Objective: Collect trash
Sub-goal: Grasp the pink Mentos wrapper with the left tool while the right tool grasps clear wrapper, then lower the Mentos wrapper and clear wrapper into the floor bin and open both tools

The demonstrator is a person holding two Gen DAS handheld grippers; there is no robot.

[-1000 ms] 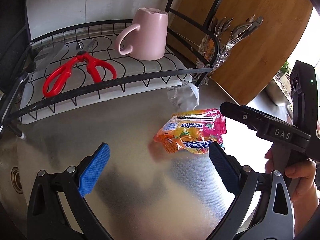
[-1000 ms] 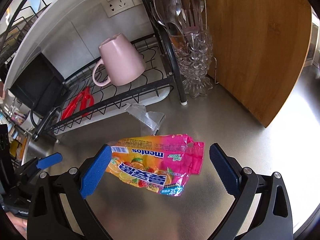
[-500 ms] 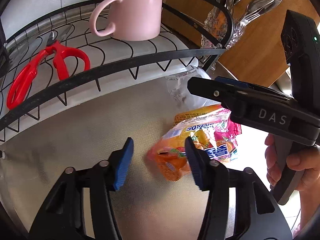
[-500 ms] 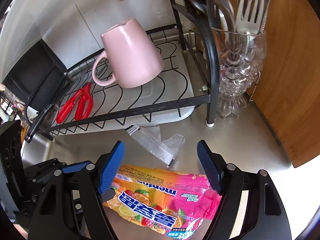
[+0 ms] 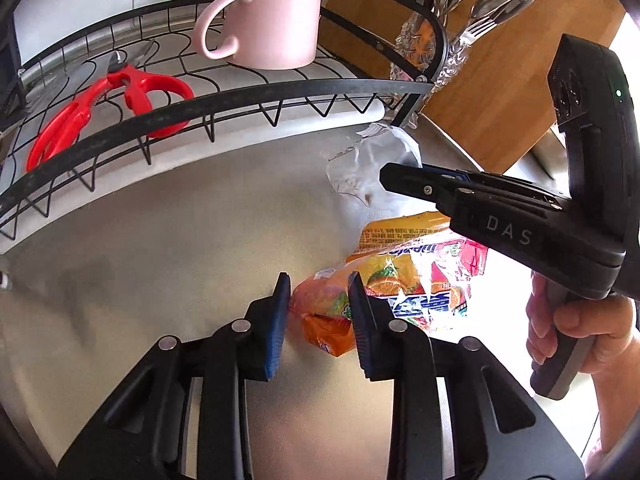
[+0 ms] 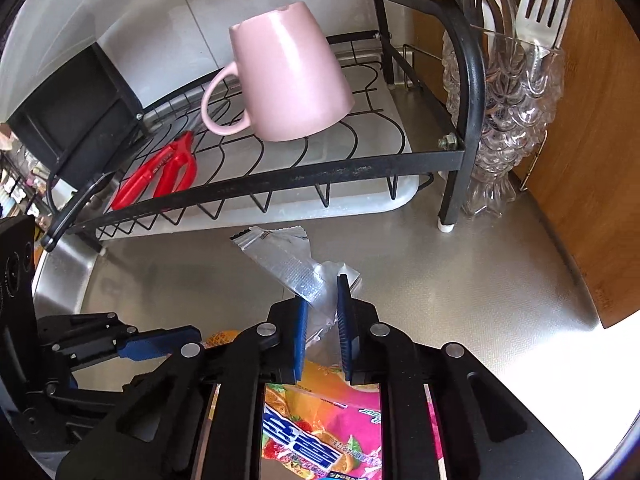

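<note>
Trash lies on the shiny metal counter [image 5: 168, 248] in two pieces: one bright candy wrapper [image 5: 404, 280] and one clear plastic wrapper [image 6: 288, 268]. In the right wrist view, most of the candy wrapper is hidden under the black gripper frame at the bottom middle, and only bits show through the gaps. In the left wrist view, the clear wrapper at the middle right is partly covered by the right gripper's black nose, and it is hard to see against the pale counter.

The left gripper [image 5: 318, 312] is closing its blue pads on the orange end of the candy wrapper, which bulges between them. The right gripper [image 6: 322, 320] is closing on the clear wrapper, and its pads pinch the crinkled end. A hand [image 5: 580, 332] at the right edge holds that gripper's handle.

Behind the trash stands one black wire dish rack [image 6: 280, 176]. On it sit one pink mug [image 6: 284, 76], upside down, and one pair of red scissors [image 5: 104, 108], partly blocked by the rack's front bar. One glass cutlery holder [image 6: 516, 100] is cut off at the top right.
</note>
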